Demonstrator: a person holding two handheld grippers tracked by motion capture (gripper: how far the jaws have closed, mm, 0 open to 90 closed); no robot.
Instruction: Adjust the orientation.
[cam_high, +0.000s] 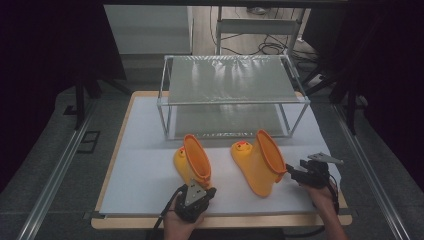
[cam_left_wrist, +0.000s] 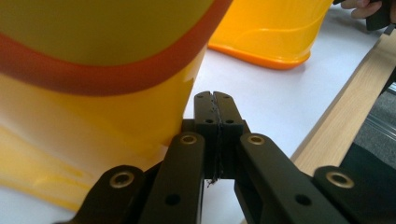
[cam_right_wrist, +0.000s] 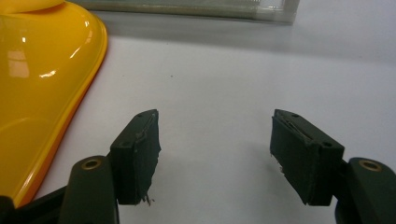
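Note:
Two yellow rubber boots with orange rims lie on the white table top. The left boot rests just ahead of my left gripper, whose jaws are pressed together with nothing between them; in the left gripper view the gripper sits beside that boot's shaft. The right boot lies with its opening toward my right gripper. In the right gripper view that gripper stands open over bare table, and the boot is at the left, apart from the pads.
A metal-framed two-level rack stands at the back of the white board. The wooden table edge runs along the front. In the left gripper view the other boot lies further off.

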